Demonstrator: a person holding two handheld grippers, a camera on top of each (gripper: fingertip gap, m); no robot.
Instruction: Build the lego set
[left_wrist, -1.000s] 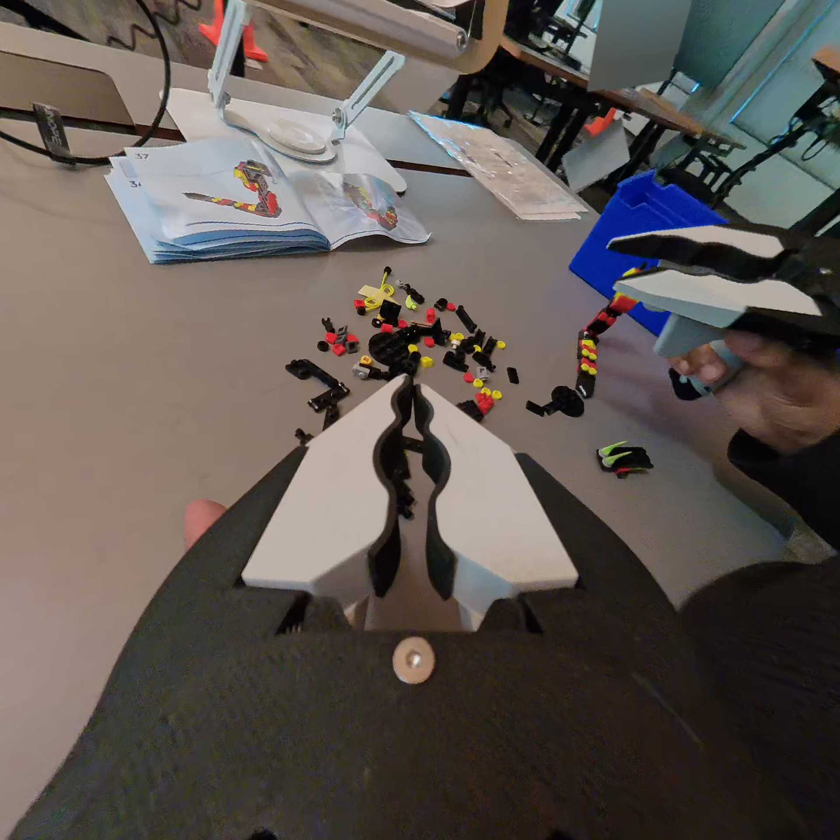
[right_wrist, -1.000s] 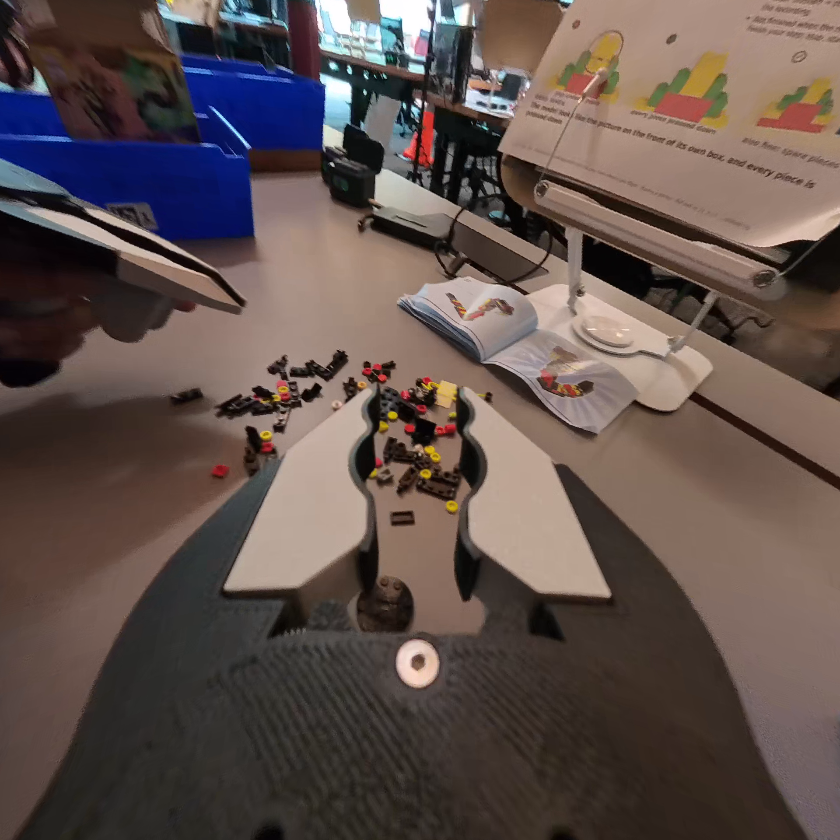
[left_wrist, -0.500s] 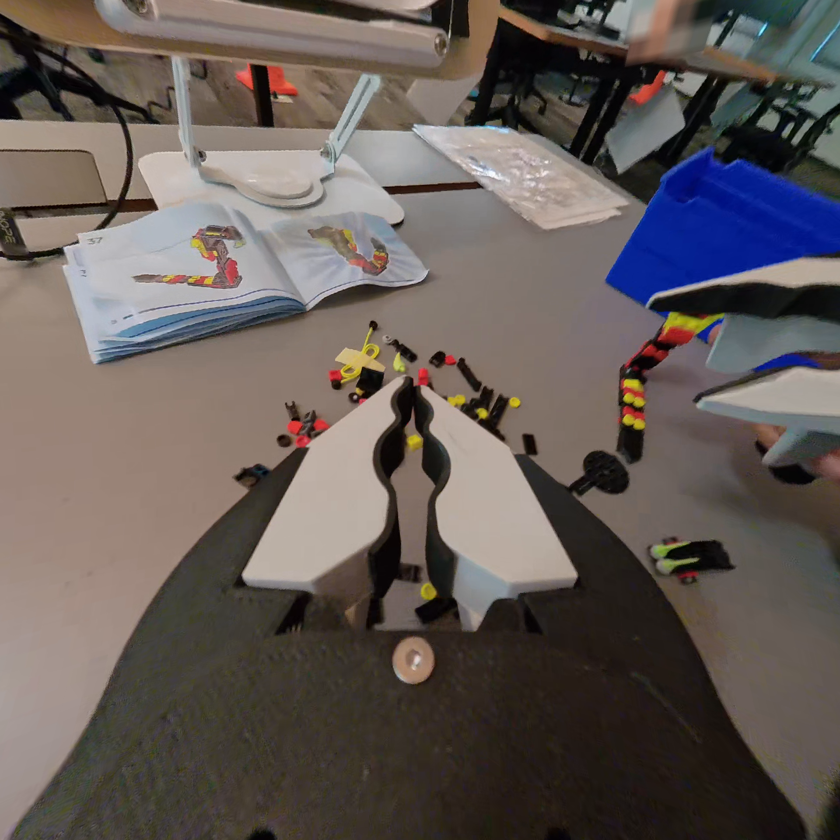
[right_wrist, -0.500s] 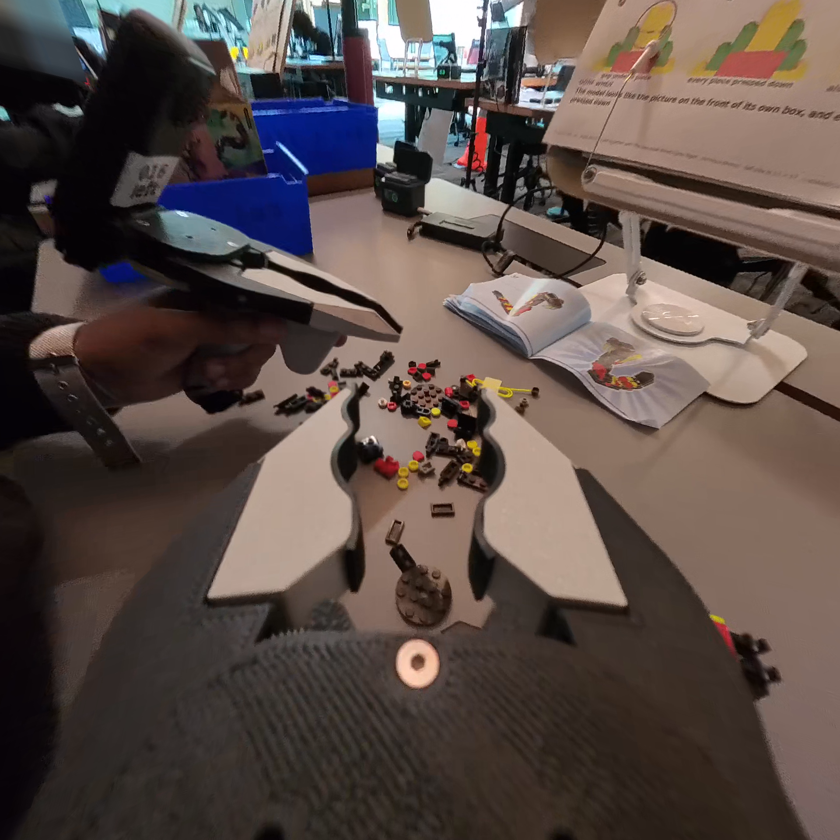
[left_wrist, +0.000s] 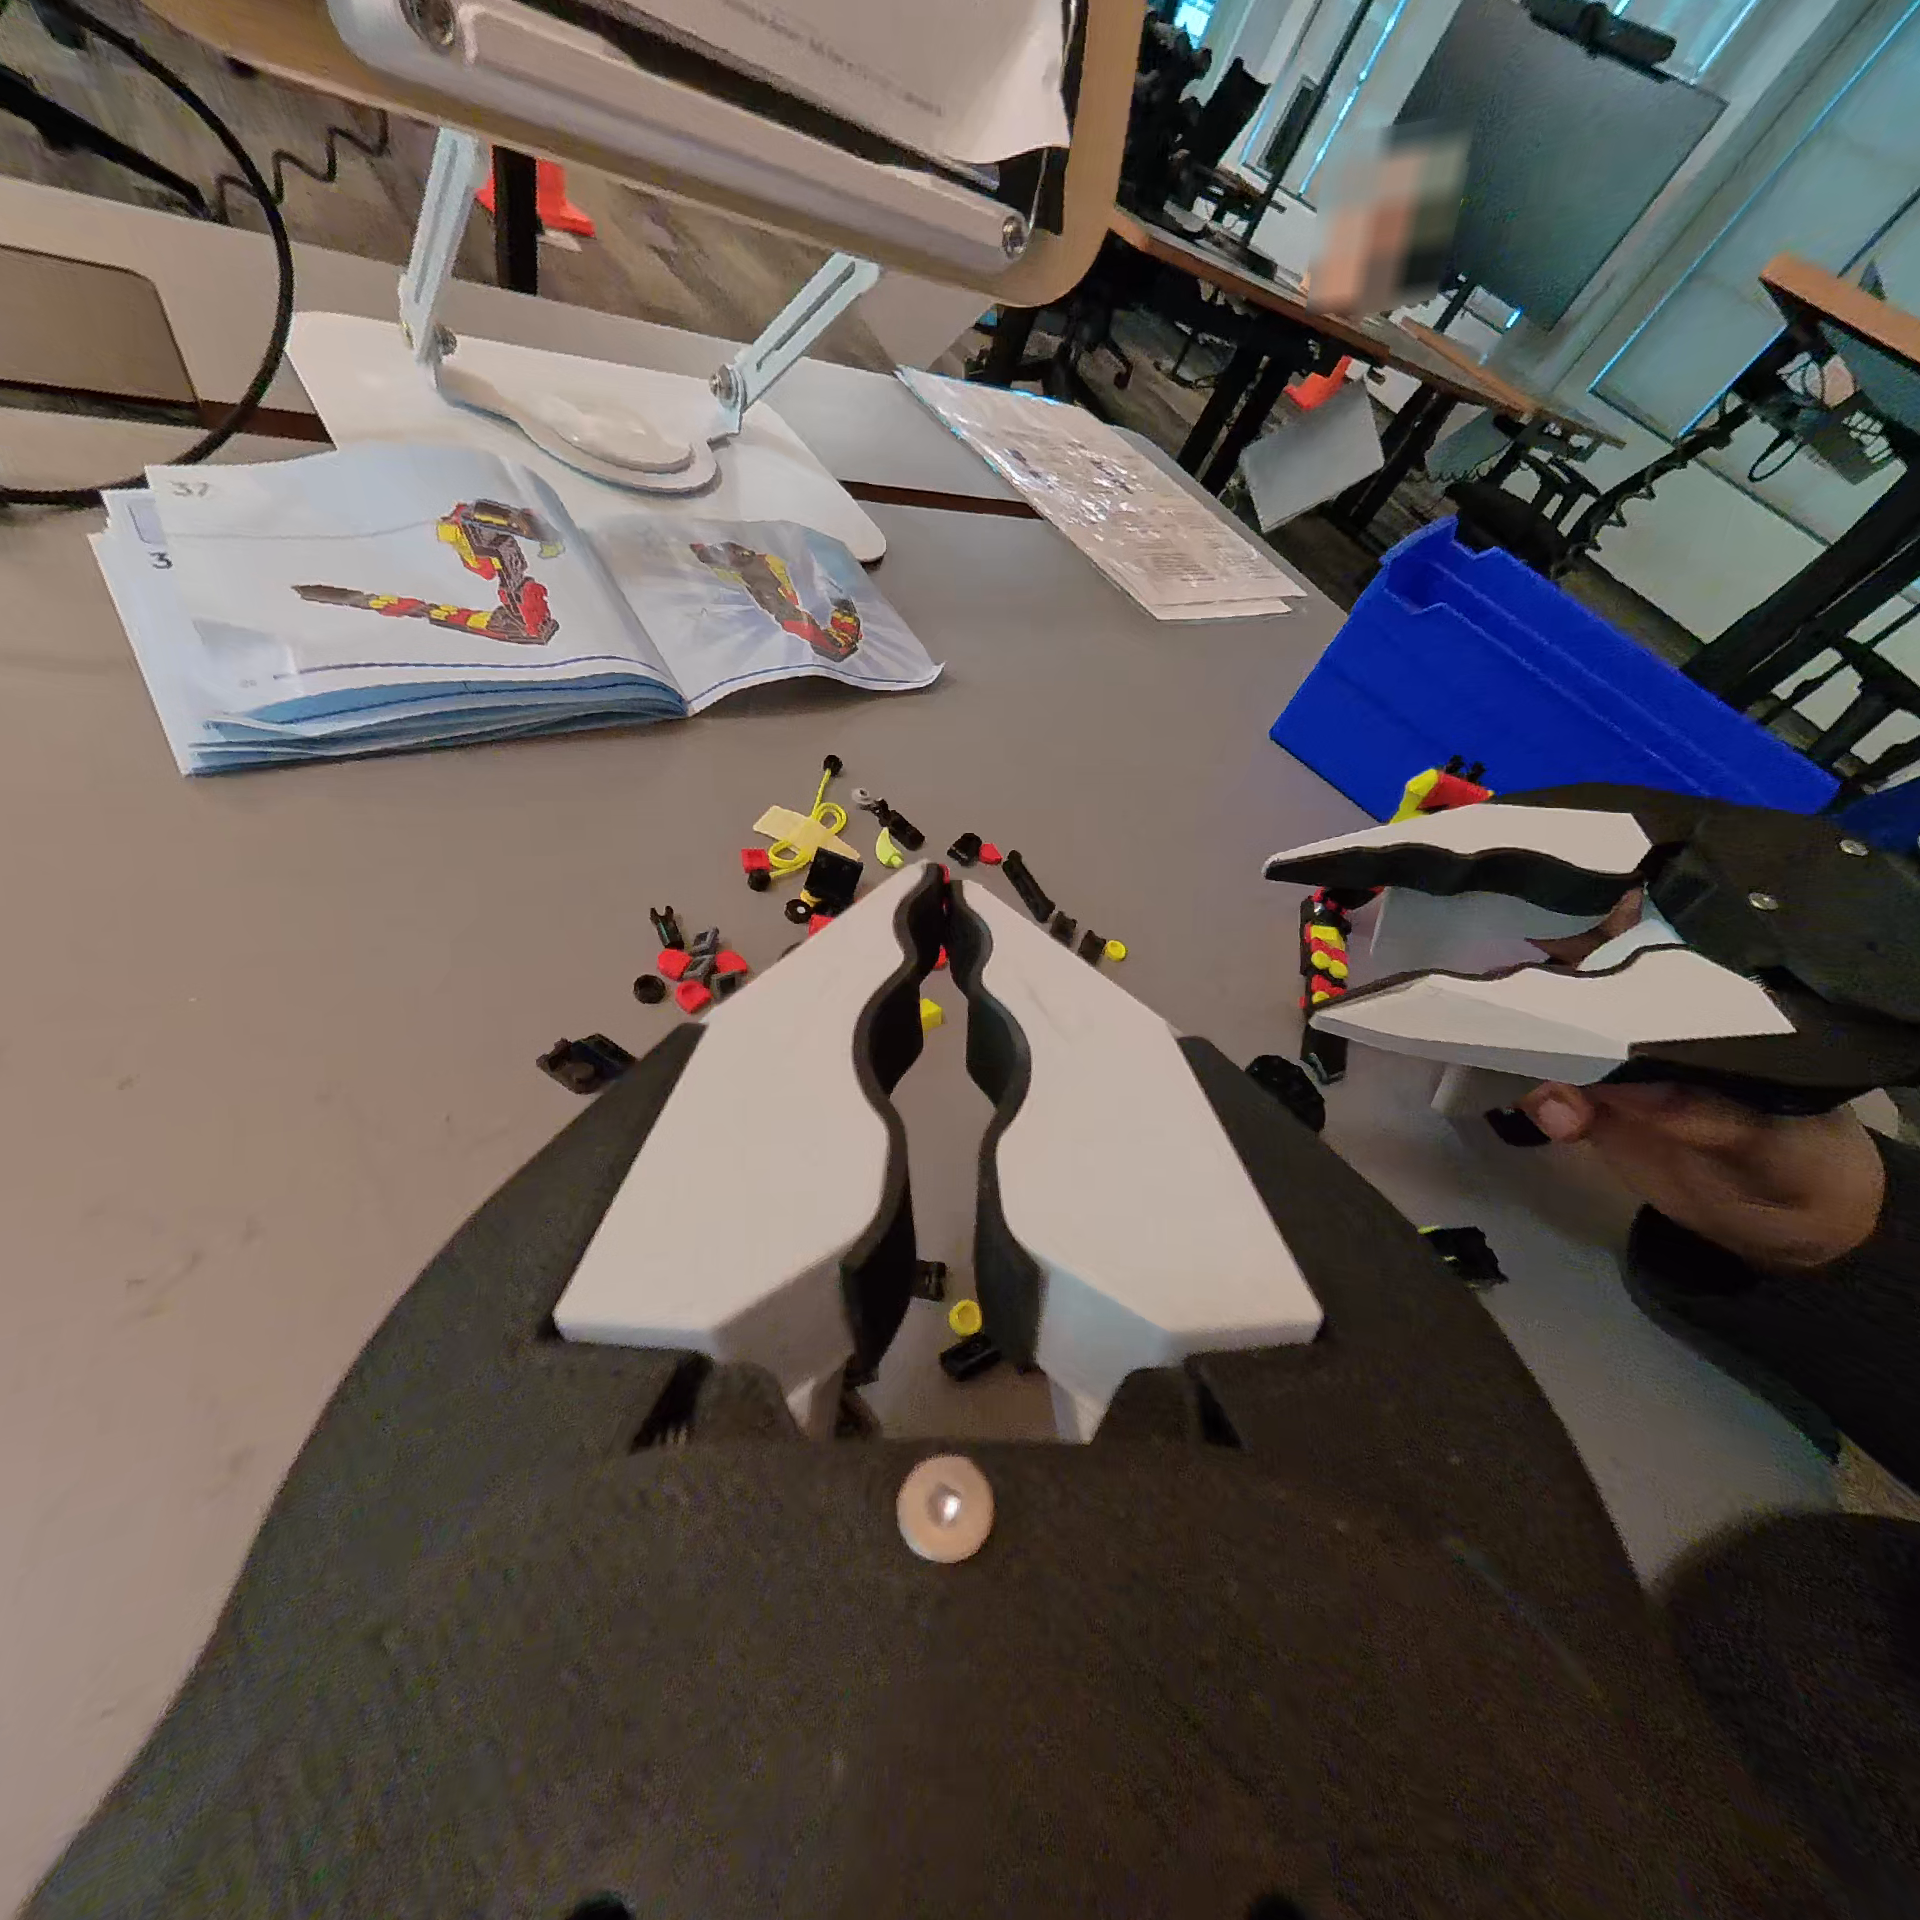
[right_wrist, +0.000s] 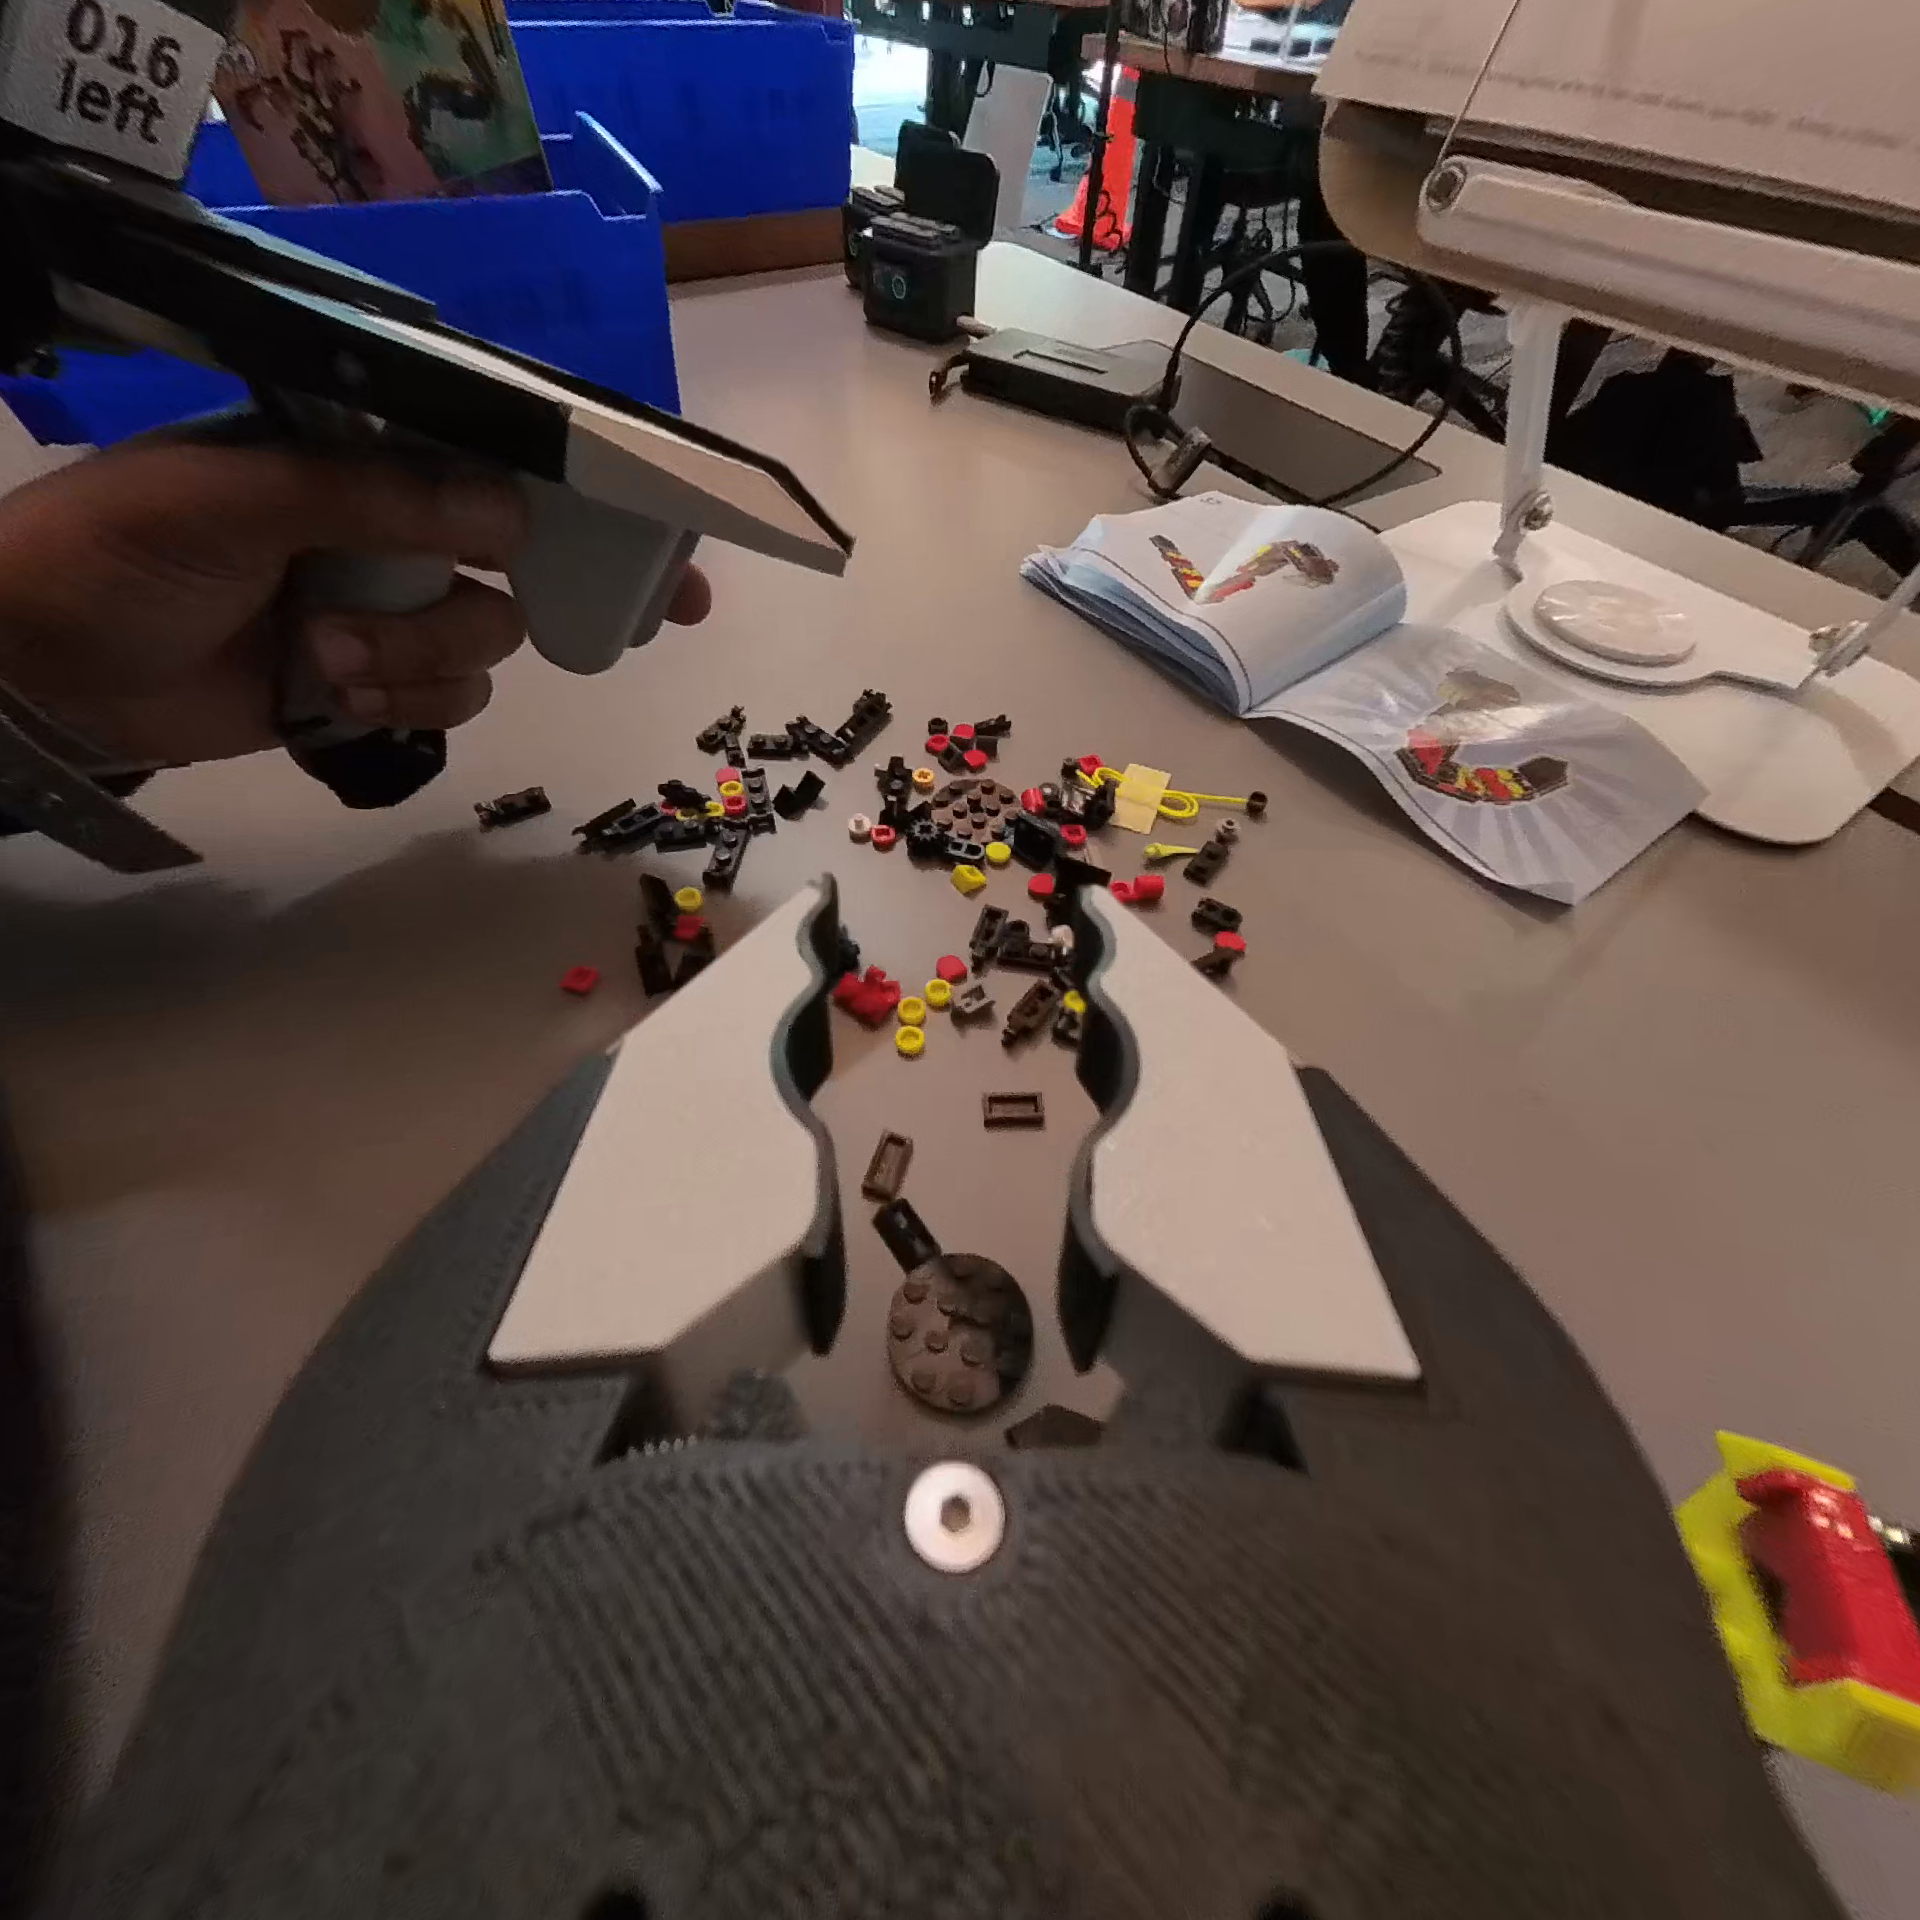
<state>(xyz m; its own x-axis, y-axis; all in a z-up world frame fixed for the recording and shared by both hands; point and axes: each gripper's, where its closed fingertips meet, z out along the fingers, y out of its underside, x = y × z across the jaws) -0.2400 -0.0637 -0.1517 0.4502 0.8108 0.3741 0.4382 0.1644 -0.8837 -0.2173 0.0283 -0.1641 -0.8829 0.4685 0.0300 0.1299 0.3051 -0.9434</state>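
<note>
At the left of the grey table (left_wrist: 260, 1039) we see the open booklet (left_wrist: 468, 603), with the white stand (left_wrist: 582, 416) behind it. Next comes the pile of loose bricks (right_wrist: 935, 852), black, red and yellow, spread over the middle of the table. Our left gripper (left_wrist: 940, 883) hovers over the pile with its tips almost touching and nothing visibly held between them (a few small bricks lie on the table under the gap). Our right gripper (right_wrist: 951, 914) is spread wide and holds nothing; between its fingers lie a round black plate (right_wrist: 961, 1330) and two small brown tiles (right_wrist: 1013, 1109). In the left wrist view the right gripper (left_wrist: 1288, 935) shows side-on, a hand (left_wrist: 1704, 1164) on its handle, and just behind its tips stands the partly built snake (left_wrist: 1325, 956), a chain of black, red and yellow. Farther right sits the blue bin (left_wrist: 1538, 675), and behind it a clear bag (left_wrist: 1101, 499) lies flat on the table.
</note>
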